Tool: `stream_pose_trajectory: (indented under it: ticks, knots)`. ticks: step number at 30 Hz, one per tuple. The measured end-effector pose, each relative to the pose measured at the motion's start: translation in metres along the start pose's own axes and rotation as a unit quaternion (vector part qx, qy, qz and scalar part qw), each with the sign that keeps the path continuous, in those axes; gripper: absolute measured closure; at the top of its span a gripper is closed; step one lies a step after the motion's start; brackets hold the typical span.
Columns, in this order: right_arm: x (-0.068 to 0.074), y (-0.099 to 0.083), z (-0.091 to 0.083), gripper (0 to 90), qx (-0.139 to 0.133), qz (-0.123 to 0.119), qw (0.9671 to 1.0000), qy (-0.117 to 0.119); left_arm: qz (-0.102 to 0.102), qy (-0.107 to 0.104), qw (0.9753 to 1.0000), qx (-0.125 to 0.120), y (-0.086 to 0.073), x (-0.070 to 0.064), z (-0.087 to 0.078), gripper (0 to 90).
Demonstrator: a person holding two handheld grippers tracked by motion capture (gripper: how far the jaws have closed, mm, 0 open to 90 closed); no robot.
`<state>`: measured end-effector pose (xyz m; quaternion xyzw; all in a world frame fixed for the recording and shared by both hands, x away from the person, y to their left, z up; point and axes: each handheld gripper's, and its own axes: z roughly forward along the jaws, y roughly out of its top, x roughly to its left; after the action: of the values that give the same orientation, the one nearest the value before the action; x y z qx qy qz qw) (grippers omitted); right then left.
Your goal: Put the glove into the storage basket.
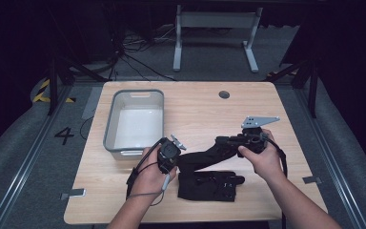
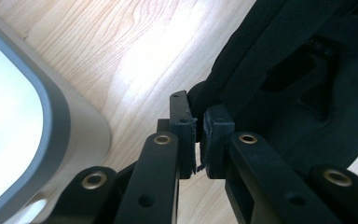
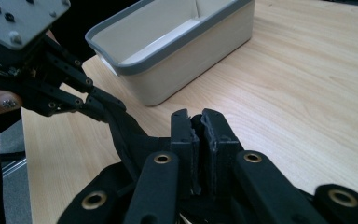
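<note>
A black cloth (image 1: 205, 183) lies near the table's front edge, with one part (image 1: 201, 156) pulled up between my two grippers. My left gripper (image 1: 180, 157) is shut on the cloth's left end; the left gripper view shows its jaws pinching a fold of the cloth (image 2: 279, 70). My right gripper (image 1: 220, 140) is shut on the cloth's upper right end, and its own view shows black fabric (image 3: 130, 135) squeezed between the pads (image 3: 186, 135). That view also has the left gripper (image 3: 105, 106) at the upper left, clamped on the same cloth.
A white bin with a grey rim (image 1: 108, 129) stands empty at the table's left, close to the left gripper; its rim (image 2: 51, 112) and wall (image 3: 191, 60) are near. Bare wood table (image 1: 205, 109) spreads behind, with a round grommet (image 1: 224, 94).
</note>
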<state>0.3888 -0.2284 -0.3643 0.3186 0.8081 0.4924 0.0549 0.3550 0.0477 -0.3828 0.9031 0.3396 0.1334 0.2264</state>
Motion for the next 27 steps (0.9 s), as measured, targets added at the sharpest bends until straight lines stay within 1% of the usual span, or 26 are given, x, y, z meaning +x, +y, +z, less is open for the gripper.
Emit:
stream_pose_trajectory:
  ticks: [4, 7, 8, 9, 11, 14, 16, 18, 19, 21, 23, 24, 27]
  knots:
    - [0.001, -0.010, 0.000, 83.3, -0.003, -0.005, 1.0000, 0.005, 0.003, 0.002, 1.0000, 0.003, 0.000, -0.001, -0.001, 84.9]
    - [0.002, -0.017, -0.001, 83.1, 0.003, -0.008, 0.9999, 0.007, 0.007, -0.002, 0.9999, 0.011, -0.001, -0.004, 0.000, 84.7]
    - [0.003, -0.020, -0.001, 83.0, 0.007, -0.006, 0.9999, 0.008, 0.014, -0.003, 0.9998, 0.015, -0.001, -0.005, 0.000, 84.5]
    - [0.003, -0.023, -0.002, 82.9, 0.009, -0.007, 0.9999, 0.007, 0.019, -0.007, 0.9996, 0.019, 0.000, -0.007, -0.001, 84.3]
    - [0.003, -0.030, -0.003, 82.7, 0.015, -0.002, 0.9998, 0.010, 0.023, -0.017, 0.9992, 0.028, 0.000, -0.010, -0.002, 83.7]
    - [0.005, -0.041, -0.006, 82.0, 0.028, 0.003, 0.9995, 0.013, 0.031, -0.032, 0.9979, 0.048, 0.000, -0.013, -0.004, 81.9]
    - [0.007, -0.043, -0.007, 82.0, 0.031, 0.003, 0.9994, 0.013, 0.035, -0.044, 0.9967, 0.059, 0.000, -0.015, -0.004, 81.7]
    - [0.008, -0.046, -0.009, 81.5, 0.037, 0.003, 0.9992, 0.014, 0.038, -0.064, 0.9947, 0.071, 0.000, -0.017, -0.005, 80.4]
    - [0.010, -0.049, -0.011, 81.3, 0.039, 0.007, 0.9991, 0.016, 0.039, -0.071, 0.9940, 0.073, -0.001, -0.018, -0.005, 79.4]
    - [0.012, -0.052, -0.014, 80.3, 0.044, 0.008, 0.9988, 0.017, 0.040, -0.095, 0.9917, 0.076, -0.001, -0.019, -0.008, 75.8]
    - [0.015, -0.056, -0.017, 79.6, 0.049, 0.013, 0.9984, 0.022, 0.039, -0.127, 0.9888, 0.068, -0.002, -0.018, -0.012, 69.5]
    - [0.017, -0.058, -0.019, 79.6, 0.054, 0.014, 0.9983, 0.020, 0.036, -0.146, 0.9866, 0.063, -0.002, -0.017, -0.014, 67.2]
    - [0.025, -0.063, -0.023, 74.6, 0.082, 0.013, 0.9965, 0.011, 0.033, -0.176, 0.9820, 0.060, -0.003, -0.017, -0.017, 62.5]
